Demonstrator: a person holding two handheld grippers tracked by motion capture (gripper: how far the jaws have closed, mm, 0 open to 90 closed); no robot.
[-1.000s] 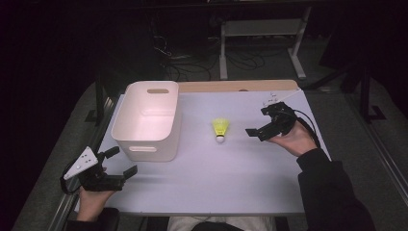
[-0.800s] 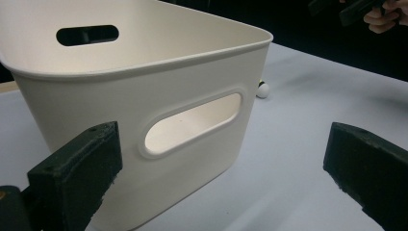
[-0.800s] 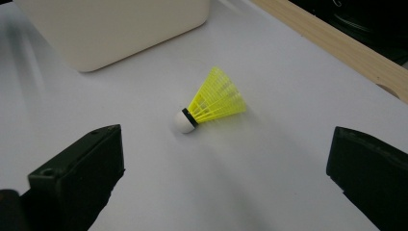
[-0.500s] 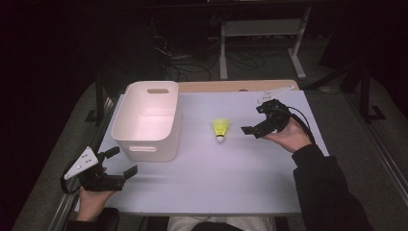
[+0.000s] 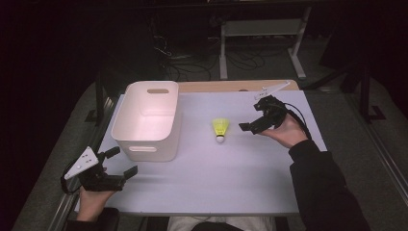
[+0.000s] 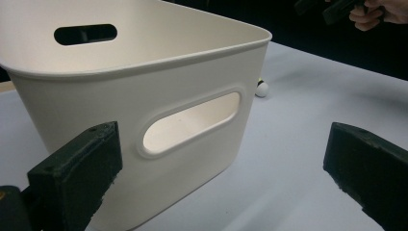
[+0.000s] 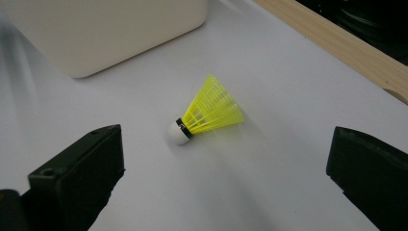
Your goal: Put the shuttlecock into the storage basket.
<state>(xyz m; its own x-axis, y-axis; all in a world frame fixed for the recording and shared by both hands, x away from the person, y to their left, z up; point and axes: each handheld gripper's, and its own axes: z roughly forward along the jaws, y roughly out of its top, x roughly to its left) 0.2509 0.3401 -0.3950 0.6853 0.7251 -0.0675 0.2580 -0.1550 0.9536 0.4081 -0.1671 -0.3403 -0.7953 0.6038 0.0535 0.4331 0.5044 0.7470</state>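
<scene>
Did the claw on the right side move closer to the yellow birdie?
Yes. The right claw slid left toward the shuttlecock, which lies in the same spot beside the white bin. It is open and not touching the shuttlecock yet.

A white bin (image 5: 146, 122) with slotted handles stands empty on the left part of a pale table (image 5: 226, 183). A wooden strip (image 5: 221, 86) runs along the table's far edge. Beyond it, on the dark floor, cables (image 5: 183, 57) lie tangled beside a grey metal stand (image 5: 262, 29).
</scene>
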